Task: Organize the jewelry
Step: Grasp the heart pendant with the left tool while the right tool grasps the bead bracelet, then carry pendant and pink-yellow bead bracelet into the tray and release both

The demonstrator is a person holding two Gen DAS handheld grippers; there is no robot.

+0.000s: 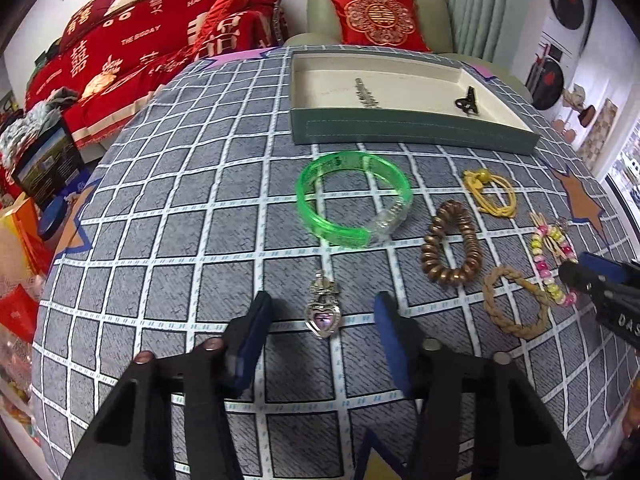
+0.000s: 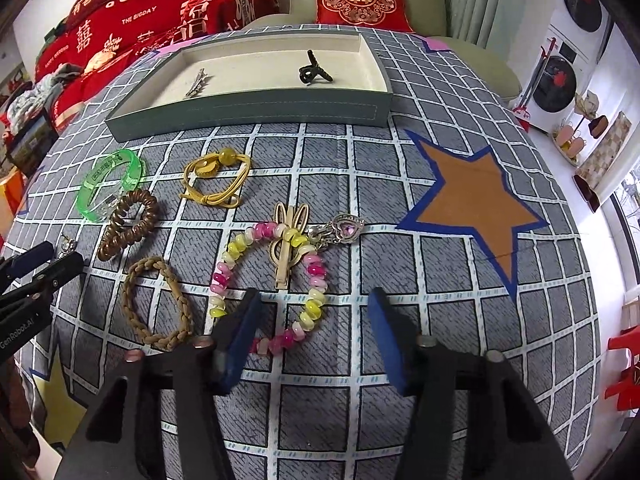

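Note:
A silver pendant with a purple heart stone (image 1: 323, 316) lies on the checked cloth between the fingers of my left gripper (image 1: 322, 306), which is open and not touching it. My right gripper (image 2: 314, 300) is open and straddles the near side of a pink and yellow beaded bracelet (image 2: 314, 308); its pads stand clear of the beads. A wooden clip (image 2: 286, 252) and a second heart pendant (image 2: 346, 227) lie by that bracelet. The grey-green tray (image 2: 248, 110) at the back holds a silver hair clip (image 2: 196, 84) and a black claw clip (image 2: 314, 72).
On the cloth lie a green bangle (image 1: 344, 236), a brown spiral hair tie (image 1: 450, 276), a yellow cord bracelet (image 1: 492, 208) and a braided tan band (image 1: 516, 324). A brown star patch (image 2: 476, 200) marks the right side. Beyond the table are a red-covered sofa and an armchair.

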